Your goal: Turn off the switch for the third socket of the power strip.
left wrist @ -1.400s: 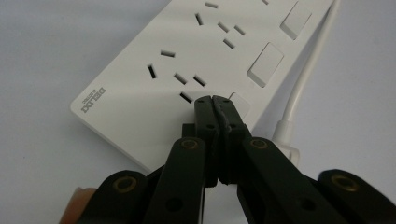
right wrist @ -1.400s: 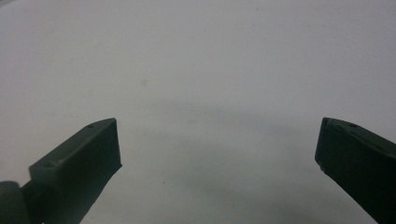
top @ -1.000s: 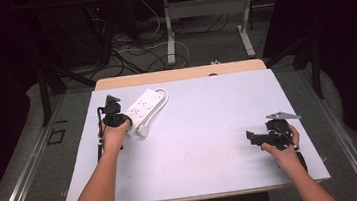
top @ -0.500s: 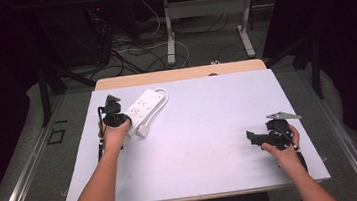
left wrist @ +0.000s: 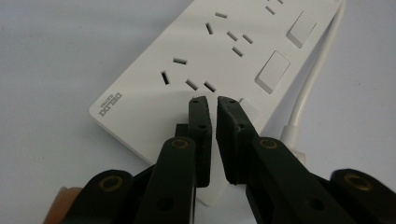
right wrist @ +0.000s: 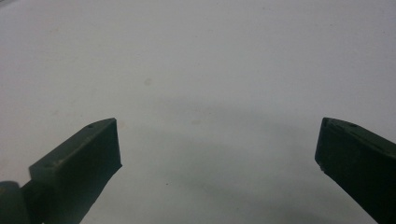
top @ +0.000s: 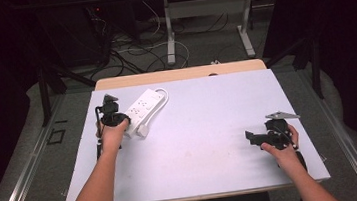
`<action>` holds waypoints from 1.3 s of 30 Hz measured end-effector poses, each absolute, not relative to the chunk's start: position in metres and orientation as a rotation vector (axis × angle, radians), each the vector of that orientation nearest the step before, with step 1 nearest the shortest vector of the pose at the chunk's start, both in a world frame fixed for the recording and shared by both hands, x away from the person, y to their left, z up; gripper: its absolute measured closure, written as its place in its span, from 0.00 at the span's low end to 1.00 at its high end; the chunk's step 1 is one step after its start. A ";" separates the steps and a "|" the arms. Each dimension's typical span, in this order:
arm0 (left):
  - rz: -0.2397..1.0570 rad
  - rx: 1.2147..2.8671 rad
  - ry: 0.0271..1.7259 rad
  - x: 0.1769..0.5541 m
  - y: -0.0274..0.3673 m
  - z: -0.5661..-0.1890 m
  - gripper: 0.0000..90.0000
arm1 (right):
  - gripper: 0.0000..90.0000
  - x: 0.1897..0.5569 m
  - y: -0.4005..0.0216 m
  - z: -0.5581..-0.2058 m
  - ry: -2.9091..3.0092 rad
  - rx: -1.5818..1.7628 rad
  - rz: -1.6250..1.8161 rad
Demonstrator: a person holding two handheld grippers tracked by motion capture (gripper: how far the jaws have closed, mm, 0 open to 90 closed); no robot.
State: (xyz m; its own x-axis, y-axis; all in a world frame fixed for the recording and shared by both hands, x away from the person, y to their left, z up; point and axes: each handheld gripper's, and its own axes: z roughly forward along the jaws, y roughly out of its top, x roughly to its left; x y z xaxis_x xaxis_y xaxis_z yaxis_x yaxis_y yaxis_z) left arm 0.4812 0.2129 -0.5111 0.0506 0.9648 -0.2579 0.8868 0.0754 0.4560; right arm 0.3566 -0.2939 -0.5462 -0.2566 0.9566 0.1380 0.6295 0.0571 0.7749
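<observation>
A pale counter (top: 196, 144) is seen across the middle of the high view. A white power strip (top: 142, 110) lies at its upper left, with its cord curled beside it. The left claw (left wrist: 209, 100) is held just above the strip's near end; its jaws have just been opening, a narrow gap is seen (nothing is clamped between them). The right claw (right wrist: 217, 144) is held at the lower right, jaws wide apart over bare surface.
</observation>
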 end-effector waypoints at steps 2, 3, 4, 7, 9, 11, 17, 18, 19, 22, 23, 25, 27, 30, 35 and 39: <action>0.205 1.821 1.851 0.481 0.213 -0.510 0.91 | 0.00 0.356 -0.293 -0.546 1.925 1.587 1.061; 0.209 1.820 1.846 0.480 0.214 -0.509 0.90 | 0.00 0.356 -0.293 -0.546 1.924 1.587 1.062; 0.209 1.820 1.846 0.480 0.214 -0.509 0.89 | 0.00 0.356 -0.293 -0.546 1.924 1.588 1.061; 0.211 1.809 1.838 0.479 0.216 -0.507 0.87 | 0.00 0.356 -0.294 -0.546 1.927 1.586 1.057; 0.213 1.801 1.840 0.478 0.217 -0.506 0.86 | 0.00 0.356 -0.293 -0.546 1.926 1.590 1.056; 0.199 1.806 1.842 0.478 0.218 -0.504 0.84 | 0.00 0.356 -0.293 -0.547 1.925 1.588 1.056; 0.206 1.779 1.826 0.477 0.222 -0.502 0.80 | 0.00 0.356 -0.293 -0.547 1.923 1.590 1.054; 0.206 1.779 1.823 0.476 0.223 -0.502 0.79 | 0.00 0.356 -0.293 -0.547 1.921 1.594 1.054; 0.207 1.777 1.821 0.476 0.223 -0.501 0.79 | 0.00 0.356 -0.293 -0.547 1.921 1.596 1.053; 0.210 1.771 1.812 0.475 0.224 -0.500 0.77 | 0.00 0.356 -0.294 -0.547 1.924 1.589 1.055; 0.210 1.771 1.812 0.475 0.224 -0.500 0.76 | 0.00 0.356 -0.294 -0.547 1.924 1.590 1.055; 0.215 1.785 1.801 0.474 0.225 -0.497 0.73 | 0.00 0.356 -0.294 -0.547 1.921 1.593 1.058; 0.231 1.773 1.784 0.473 0.224 -0.497 0.70 | 0.00 0.356 -0.295 -0.547 1.923 1.591 1.056; 0.236 1.782 1.768 0.472 0.224 -0.495 0.66 | 0.00 0.356 -0.295 -0.547 1.922 1.593 1.055; 0.251 1.779 1.742 0.469 0.225 -0.492 0.60 | 0.00 0.356 -0.295 -0.547 1.923 1.591 1.055; 0.252 1.793 1.728 0.467 0.226 -0.489 0.55 | 0.00 0.356 -0.295 -0.547 1.926 1.588 1.052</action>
State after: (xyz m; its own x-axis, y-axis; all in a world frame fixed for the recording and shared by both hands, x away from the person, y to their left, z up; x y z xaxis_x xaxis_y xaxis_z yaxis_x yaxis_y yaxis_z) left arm 0.4674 0.2258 -0.4886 0.1227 0.9516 -0.2817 0.8316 0.0564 0.5525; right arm 0.3557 -0.2947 -0.5466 -0.2521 0.9581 0.1360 0.6320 0.0566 0.7729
